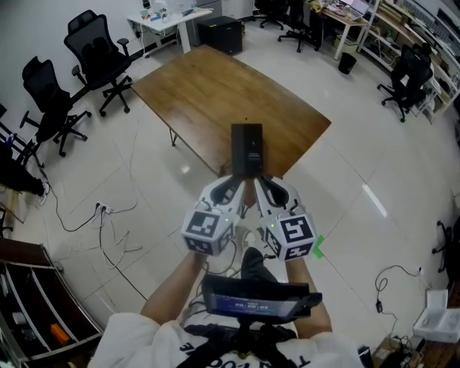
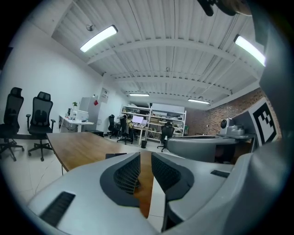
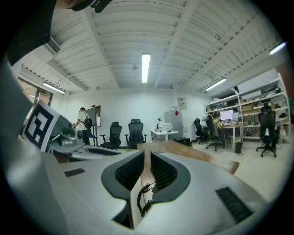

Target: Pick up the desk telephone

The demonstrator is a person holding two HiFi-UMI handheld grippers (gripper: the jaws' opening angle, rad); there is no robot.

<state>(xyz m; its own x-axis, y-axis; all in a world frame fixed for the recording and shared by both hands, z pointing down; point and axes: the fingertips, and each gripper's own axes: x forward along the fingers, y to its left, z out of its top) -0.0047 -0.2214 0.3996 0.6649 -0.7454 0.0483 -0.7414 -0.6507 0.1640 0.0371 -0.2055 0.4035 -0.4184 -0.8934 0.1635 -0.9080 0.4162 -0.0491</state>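
The black desk telephone [image 1: 246,149] lies at the near corner of the wooden table [image 1: 201,93]. Both grippers are held side by side just in front of it, pointing at it. My left gripper [image 1: 236,185] has its jaws a narrow gap apart with nothing between them; in the left gripper view [image 2: 145,158] the telephone [image 2: 116,155] shows just left of the jaws. My right gripper [image 1: 261,185] also stands slightly parted and holds nothing. In the right gripper view [image 3: 147,156] the telephone's coiled cord [image 3: 142,195] shows through the gap, beyond the jaws.
Black office chairs [image 1: 97,50] [image 1: 47,100] stand left of the table, with cables [image 1: 108,215] on the tiled floor. A white desk [image 1: 162,21] and a black cabinet [image 1: 221,34] stand behind. A person [image 3: 82,120] stands far off by a screen.
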